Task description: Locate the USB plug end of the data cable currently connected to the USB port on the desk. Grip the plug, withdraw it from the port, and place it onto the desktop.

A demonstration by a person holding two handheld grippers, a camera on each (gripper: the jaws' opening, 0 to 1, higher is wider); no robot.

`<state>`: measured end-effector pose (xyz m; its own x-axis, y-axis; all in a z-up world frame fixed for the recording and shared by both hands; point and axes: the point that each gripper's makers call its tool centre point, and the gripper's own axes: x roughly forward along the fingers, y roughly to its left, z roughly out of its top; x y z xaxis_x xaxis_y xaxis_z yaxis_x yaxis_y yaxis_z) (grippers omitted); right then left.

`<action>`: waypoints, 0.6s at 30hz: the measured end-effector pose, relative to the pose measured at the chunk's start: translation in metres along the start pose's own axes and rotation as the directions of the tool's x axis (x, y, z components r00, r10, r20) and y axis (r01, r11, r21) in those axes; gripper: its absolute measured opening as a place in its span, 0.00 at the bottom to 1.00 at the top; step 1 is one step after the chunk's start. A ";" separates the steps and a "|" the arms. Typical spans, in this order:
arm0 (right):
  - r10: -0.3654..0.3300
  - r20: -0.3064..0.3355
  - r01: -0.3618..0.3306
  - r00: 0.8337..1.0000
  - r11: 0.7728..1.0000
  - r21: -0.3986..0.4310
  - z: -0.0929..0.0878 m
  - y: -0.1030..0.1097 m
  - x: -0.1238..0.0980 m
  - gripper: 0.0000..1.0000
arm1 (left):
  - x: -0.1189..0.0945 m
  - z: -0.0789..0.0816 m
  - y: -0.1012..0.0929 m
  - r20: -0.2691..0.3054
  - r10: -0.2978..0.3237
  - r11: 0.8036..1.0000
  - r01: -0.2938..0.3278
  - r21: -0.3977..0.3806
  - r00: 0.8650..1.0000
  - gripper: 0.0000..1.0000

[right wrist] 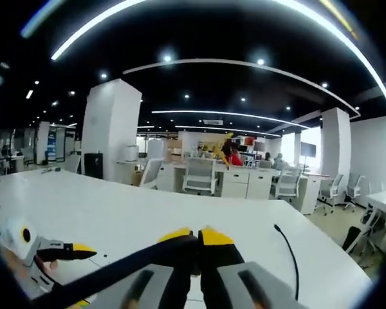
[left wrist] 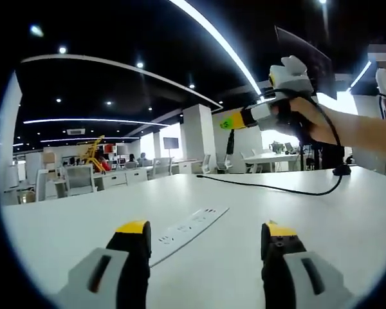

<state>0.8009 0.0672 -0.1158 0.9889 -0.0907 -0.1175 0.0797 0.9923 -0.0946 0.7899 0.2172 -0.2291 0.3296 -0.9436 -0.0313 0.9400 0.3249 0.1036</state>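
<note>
Lying flat on the white desk point(left wrist: 347, 219), a white power strip point(left wrist: 188, 230) runs diagonally between and beyond the left gripper point(left wrist: 204, 239), whose two yellow-tipped jaws stand wide apart with nothing between them, above the desktop. None of the strip's sockets that can be seen holds a plug. A black cable point(left wrist: 270, 187) trails across the desk from a thin free end at the middle to a small dark lump near the right edge, then climbs toward the right gripper point(left wrist: 226, 122), which a hand point(left wrist: 312, 122) holds up in the air well above the surface. From that gripper's yellow tip a short dark piece, apparently the plug, hangs downward, clear of the desk. In the right gripper view, the right gripper point(right wrist: 197, 237) has its yellow-tipped jaws pressed together on the black cable point(right wrist: 109, 275), which crosses in front of them as a dark band toward lower left. Another stretch of cable point(right wrist: 292, 257) curves over the desk point(right wrist: 128, 212) to the right. The left gripper point(right wrist: 82, 248) shows at lower left.
</note>
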 end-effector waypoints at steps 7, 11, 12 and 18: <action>0.026 0.006 -0.026 1.000 0.999 -0.026 -0.007 0.006 -0.009 0.05 | -0.011 0.002 -0.008 -0.011 -0.009 1.000 0.010 0.025 1.000 0.70; 0.041 0.005 -0.041 0.999 0.998 -0.046 -0.010 0.013 -0.015 0.05 | -0.021 0.009 -0.011 -0.009 -0.005 1.000 0.005 0.028 1.000 0.70; 0.044 0.005 -0.043 0.999 0.998 -0.054 -0.010 0.015 -0.017 0.05 | -0.024 0.010 -0.012 -0.007 -0.004 1.000 0.004 0.026 1.000 0.70; 0.076 0.008 -0.075 0.997 0.994 -0.084 -0.012 0.027 -0.032 0.05 | -0.037 0.018 -0.020 0.005 -0.003 1.000 0.003 0.019 1.000 0.70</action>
<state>0.7704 0.0963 -0.1265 0.9931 -0.0140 -0.1167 -0.0058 0.9858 -0.1680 0.7570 0.2448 -0.2124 0.3264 -0.9449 -0.0267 0.9391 0.3210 0.1227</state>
